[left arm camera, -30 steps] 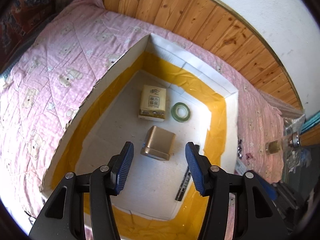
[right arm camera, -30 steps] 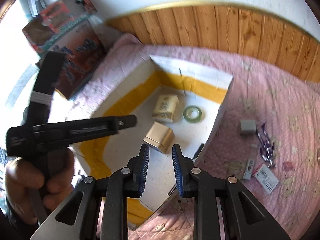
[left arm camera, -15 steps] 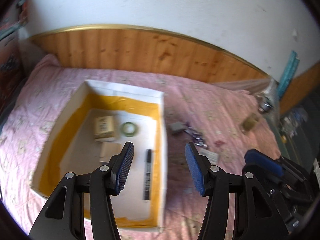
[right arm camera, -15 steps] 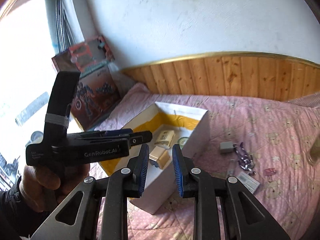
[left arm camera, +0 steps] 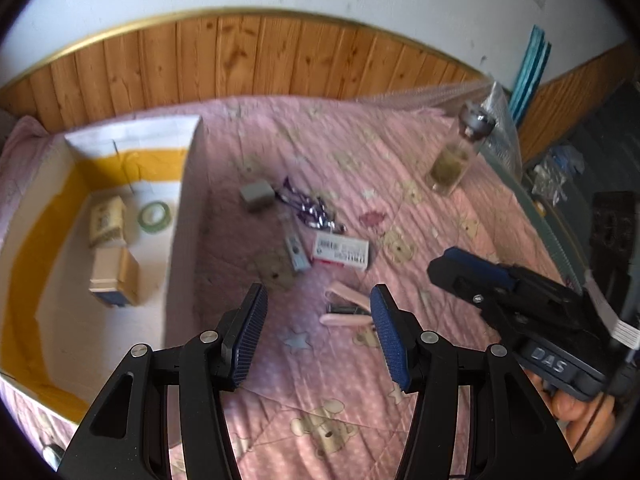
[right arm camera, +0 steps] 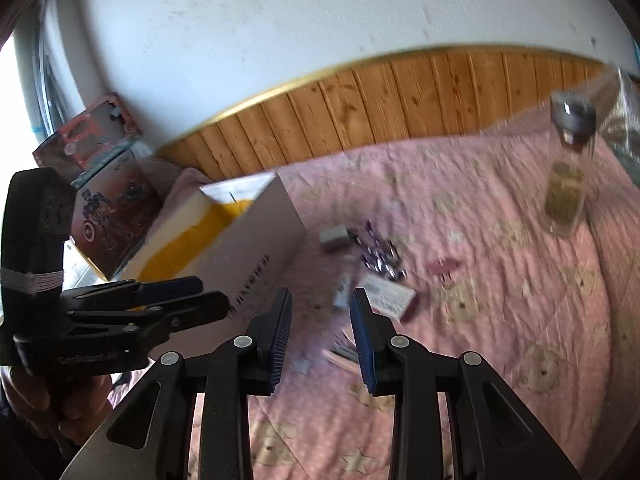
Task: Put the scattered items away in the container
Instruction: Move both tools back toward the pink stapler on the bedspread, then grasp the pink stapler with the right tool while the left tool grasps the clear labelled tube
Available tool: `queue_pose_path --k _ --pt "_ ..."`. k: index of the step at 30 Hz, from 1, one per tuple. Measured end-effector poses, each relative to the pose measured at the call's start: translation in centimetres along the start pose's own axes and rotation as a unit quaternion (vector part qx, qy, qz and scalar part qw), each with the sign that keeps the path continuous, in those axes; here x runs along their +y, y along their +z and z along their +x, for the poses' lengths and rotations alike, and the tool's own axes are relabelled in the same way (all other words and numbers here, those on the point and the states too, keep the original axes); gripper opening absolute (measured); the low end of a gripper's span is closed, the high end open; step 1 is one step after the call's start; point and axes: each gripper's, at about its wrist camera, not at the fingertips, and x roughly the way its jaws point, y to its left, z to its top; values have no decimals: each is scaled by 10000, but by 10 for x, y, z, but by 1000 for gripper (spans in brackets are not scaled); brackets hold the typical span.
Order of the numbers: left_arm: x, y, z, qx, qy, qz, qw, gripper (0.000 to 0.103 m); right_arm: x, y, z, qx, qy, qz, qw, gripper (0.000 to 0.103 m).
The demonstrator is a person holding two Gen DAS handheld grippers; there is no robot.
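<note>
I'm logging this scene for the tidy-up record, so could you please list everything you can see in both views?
Box: 1, white with yellow lining, left on the quilt.
Tissue pack: 1, beige, inside box.
Tape roll: 1, green, inside box.
Gold tin: 1, inside box.
Grey block: 1, on quilt beside box.
Purple clips: a cluster, right of block.
Staple box: 1, white and red, mid quilt.
Small tube: 1, grey, left of staple box.
Stapler: 1, pink, nearest the grippers.
Glass bottle: 1, upright, far right.
Quilt: 1, pink.
Left gripper: open.
Right gripper: open.
</note>
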Motion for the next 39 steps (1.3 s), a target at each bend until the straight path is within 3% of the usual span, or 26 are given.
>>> queue_pose_path --k 7,10,17,21,24,28,31,34,36,39 --pt "9 2 22 201 -51 -391 9990 57 -32 -22 66 861 316 420 9949 38" --pt "17 4 29 253 -58 -572 9980 57 -38 -31 82 934 81 325 9951 46" --pt "34 8 43 352 -134 -865 9955 57 -39 -31 110 1024 146 187 9945 46" --pt "31 8 45 377 -174 -809 9959 57 -33 -35 118 1133 157 49 9934 44" --pt "30 10 45 370 -186 -754 9963 57 -20 -36 111 1161 201 -304 9926 34" --pt "34 13 47 366 -194 -793 9960 57 -4 -46 99 1180 572 -652 9892 35" --pt "32 14 53 417 -227 -783 9958 57 1 -55 102 1196 540 -792 9882 37" --pt "26 16 63 526 -294 -716 9956 57 -4 -61 115 1319 493 -645 9879 36" --pt "20 21 71 581 -346 -627 9957 57 -6 -61 114 1297 529 -508 9888 25" --pt "6 27 87 695 -396 -378 9961 57 -18 -60 105 1362 333 132 9900 25"
